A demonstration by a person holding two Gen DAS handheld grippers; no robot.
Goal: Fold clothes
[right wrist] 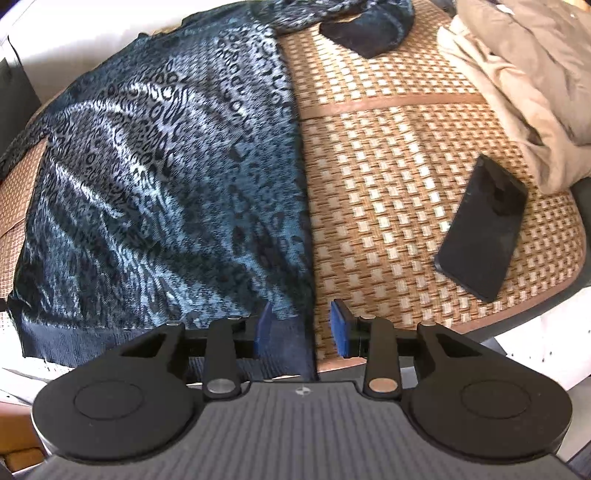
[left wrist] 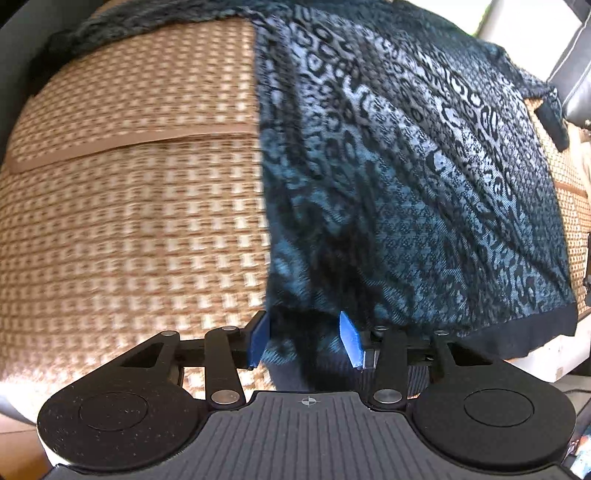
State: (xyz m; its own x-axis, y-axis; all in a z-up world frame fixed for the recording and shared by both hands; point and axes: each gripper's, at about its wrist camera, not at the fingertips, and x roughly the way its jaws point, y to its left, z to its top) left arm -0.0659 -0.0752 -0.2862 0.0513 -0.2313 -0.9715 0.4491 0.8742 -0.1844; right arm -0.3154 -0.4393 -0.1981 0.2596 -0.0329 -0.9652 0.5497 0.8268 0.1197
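Observation:
A dark blue-grey leopard-print garment (left wrist: 399, 177) lies spread on a woven mat (left wrist: 129, 221), its black hem band (left wrist: 524, 332) at the near edge. In the left wrist view, my left gripper (left wrist: 304, 339) is open, its blue pads straddling the garment's near left corner. The right wrist view shows the same garment (right wrist: 166, 184) with its right edge running down between the blue pads of my right gripper (right wrist: 301, 328), which is open around the near right hem corner. A dark sleeve (right wrist: 369, 29) lies bunched at the far end.
A black phone (right wrist: 480, 229) lies on the woven mat (right wrist: 388, 203) to the right of the garment. A pile of beige clothing (right wrist: 524, 74) sits at the far right. A dark upholstered object (left wrist: 576, 74) stands beyond the mat's right side.

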